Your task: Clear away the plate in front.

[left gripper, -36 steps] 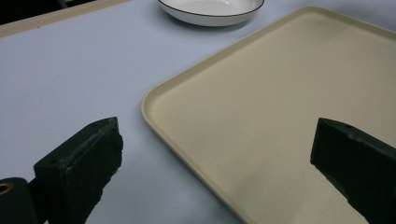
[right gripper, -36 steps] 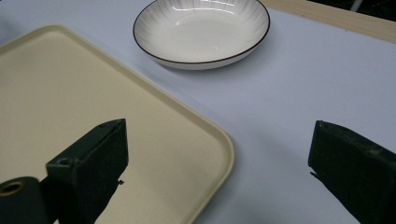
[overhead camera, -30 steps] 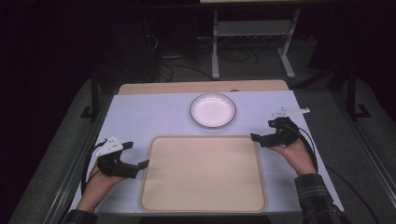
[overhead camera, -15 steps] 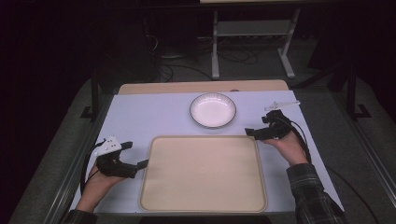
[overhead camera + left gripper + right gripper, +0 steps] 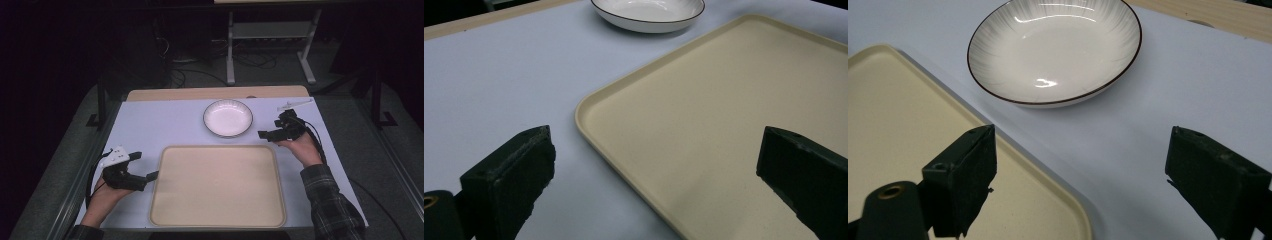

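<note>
A white plate (image 5: pixel 228 118) with a thin dark rim sits at the far middle of the table. In front of it lies a beige tray (image 5: pixel 218 185), bare inside. My left gripper (image 5: pixel 145 166) rests by the tray's left edge, open, its jaws spanning the tray's near corner (image 5: pixel 589 107) with the plate (image 5: pixel 648 12) beyond. My right gripper (image 5: pixel 268 131) hovers just right of the plate, pointing left. It is open, and its jaws have just been closing a little with nothing between them. In the right gripper view (image 5: pixel 1080 135) the plate (image 5: pixel 1054 52) lies ahead and the tray's corner (image 5: pixel 1068 210) is below.
The table wears a pale mat (image 5: pixel 165 125), with a wooden strip (image 5: pixel 215 93) along its far edge. A metal rack (image 5: pixel 270 45) stands on the dark floor behind the table. Bare mat lies left of the plate.
My right gripper has moved left and toward the far side, closer to the plate's right rim. The left gripper, the plate and the tray have stayed put.
</note>
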Demonstrator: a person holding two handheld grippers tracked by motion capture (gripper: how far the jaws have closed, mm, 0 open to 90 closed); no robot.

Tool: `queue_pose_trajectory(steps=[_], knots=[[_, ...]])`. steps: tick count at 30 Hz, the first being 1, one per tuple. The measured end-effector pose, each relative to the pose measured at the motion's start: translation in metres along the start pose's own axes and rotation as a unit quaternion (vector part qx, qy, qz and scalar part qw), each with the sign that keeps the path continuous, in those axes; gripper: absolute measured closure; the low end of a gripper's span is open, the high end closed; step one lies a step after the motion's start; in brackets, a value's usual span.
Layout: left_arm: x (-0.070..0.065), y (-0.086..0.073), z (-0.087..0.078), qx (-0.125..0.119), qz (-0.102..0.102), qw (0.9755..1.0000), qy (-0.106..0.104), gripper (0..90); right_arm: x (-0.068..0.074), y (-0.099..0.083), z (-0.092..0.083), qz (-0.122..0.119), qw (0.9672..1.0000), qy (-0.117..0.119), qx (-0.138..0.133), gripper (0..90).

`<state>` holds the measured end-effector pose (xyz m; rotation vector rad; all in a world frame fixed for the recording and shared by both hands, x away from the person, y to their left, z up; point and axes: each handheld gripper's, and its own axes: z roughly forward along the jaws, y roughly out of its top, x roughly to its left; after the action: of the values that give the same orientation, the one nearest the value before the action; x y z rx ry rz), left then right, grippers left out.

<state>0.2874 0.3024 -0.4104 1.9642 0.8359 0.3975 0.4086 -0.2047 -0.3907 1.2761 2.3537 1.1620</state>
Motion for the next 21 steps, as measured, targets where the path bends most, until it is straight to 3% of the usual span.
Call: queue_pose_trajectory(steps=[21], knots=[[0.001, 0.000, 0.000, -0.003, -0.001, 1.0000, 0.000, 1.5, -0.008, 0.033, 0.028, 0.016, 0.9994, 0.002, 0.031, 15.9]])
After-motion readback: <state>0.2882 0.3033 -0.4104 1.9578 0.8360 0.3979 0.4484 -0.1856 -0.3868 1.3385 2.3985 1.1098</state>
